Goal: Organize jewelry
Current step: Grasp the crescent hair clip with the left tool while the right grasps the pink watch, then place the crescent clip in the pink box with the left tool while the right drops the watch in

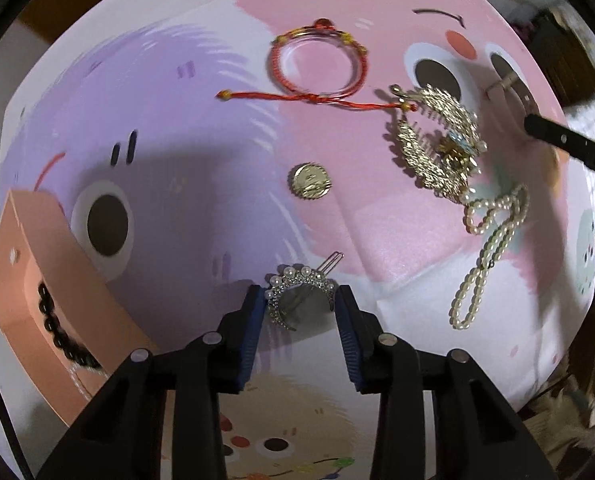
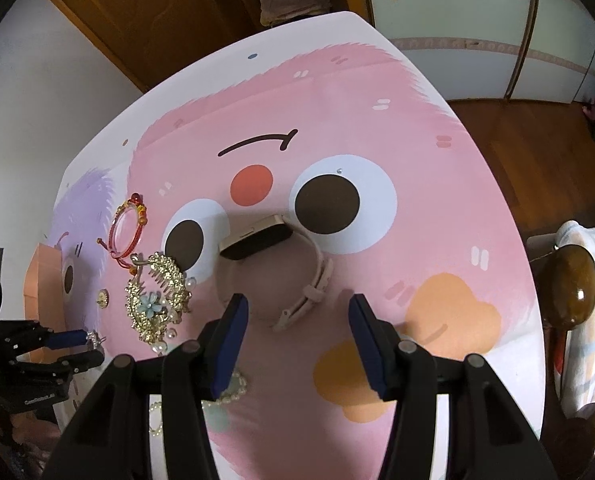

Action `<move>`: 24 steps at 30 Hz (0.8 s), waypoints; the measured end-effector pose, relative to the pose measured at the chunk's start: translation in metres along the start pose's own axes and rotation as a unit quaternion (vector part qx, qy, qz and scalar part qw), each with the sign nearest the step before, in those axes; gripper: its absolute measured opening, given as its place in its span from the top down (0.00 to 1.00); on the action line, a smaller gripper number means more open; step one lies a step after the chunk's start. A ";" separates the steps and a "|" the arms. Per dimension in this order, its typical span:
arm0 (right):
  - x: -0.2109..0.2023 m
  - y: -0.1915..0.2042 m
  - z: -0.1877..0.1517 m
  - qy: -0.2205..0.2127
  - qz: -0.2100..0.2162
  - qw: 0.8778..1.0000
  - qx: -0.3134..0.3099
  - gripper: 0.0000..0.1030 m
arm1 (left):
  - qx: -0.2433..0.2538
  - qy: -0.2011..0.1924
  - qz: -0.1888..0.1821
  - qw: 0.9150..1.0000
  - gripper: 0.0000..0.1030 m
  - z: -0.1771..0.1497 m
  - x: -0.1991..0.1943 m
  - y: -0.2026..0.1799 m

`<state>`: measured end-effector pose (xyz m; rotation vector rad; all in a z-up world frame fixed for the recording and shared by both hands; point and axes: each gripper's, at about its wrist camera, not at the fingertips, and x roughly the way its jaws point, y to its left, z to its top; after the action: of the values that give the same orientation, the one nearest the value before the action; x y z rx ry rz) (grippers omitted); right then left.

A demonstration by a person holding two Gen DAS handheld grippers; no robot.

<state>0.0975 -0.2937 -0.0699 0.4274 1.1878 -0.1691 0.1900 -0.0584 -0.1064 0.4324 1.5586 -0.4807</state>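
Sorting has barely begun, judging by the spread: only a black bead bracelet (image 1: 57,320) lies inside the peach box (image 1: 25,280) at the left edge of the worktop (image 1: 377,240), while nearly everything else sits loose on the cartoon-printed cover. The left hand-held gripper (image 1: 301,304) points down over a pearl hair clip (image 1: 297,286), its blue pads touching the clip's two ends; it appears to be gripping the clip, which rests on or just above the cover near the box. Left to tidy are a red string bracelet (image 1: 317,64) with a clear ring inside it, a gold coin-like piece (image 1: 310,181), a gold leaf-shaped hair comb (image 1: 437,148) with a pale blue flower, and a pearl necklace (image 1: 493,248) looped beside and partly under the comb. The right hand-held gripper (image 2: 297,324) hovers with its jaws apart and nothing between them, just above a smartwatch (image 2: 257,236) on a pink strap. The necklace and comb touch and may snag when lifted. Around the worktop stand wooden furniture, a pale cabinet and a chair post (image 2: 573,284).
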 end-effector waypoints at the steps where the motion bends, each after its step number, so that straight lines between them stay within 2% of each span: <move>1: 0.001 0.001 0.000 0.000 -0.001 1.000 -0.002 0.49 | -0.011 -0.003 -0.005 1.000 0.66 -0.002 -0.001 0.003; 4: 0.003 0.006 0.003 -0.006 -0.010 1.000 -0.013 0.50 | -0.046 -0.014 -0.019 0.999 0.66 -0.009 -0.007 0.012; 5: 0.003 0.007 0.004 -0.007 -0.010 1.000 -0.015 0.58 | -0.058 -0.018 -0.025 0.998 0.66 -0.011 -0.010 0.017; 6: 0.005 0.008 0.005 -0.006 -0.012 1.000 -0.019 0.72 | -0.066 -0.020 -0.029 0.997 0.66 -0.013 -0.012 0.020; 9: 0.006 0.011 0.006 -0.007 -0.013 1.000 -0.025 0.91 | -0.095 -0.035 -0.039 0.994 0.66 -0.022 -0.024 0.028; 16: -0.016 0.019 0.002 -0.040 -0.003 0.998 -0.045 0.92 | -0.127 -0.070 -0.058 0.988 0.66 -0.043 -0.055 0.028; 24: -0.058 0.046 -0.005 -0.071 0.020 0.994 -0.081 0.92 | -0.154 -0.113 -0.061 0.980 0.66 -0.064 -0.100 0.027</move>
<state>0.0879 -0.2556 -0.0075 0.2918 1.0435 -0.0676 0.1557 0.0010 -0.0064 0.0413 1.4127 -0.3602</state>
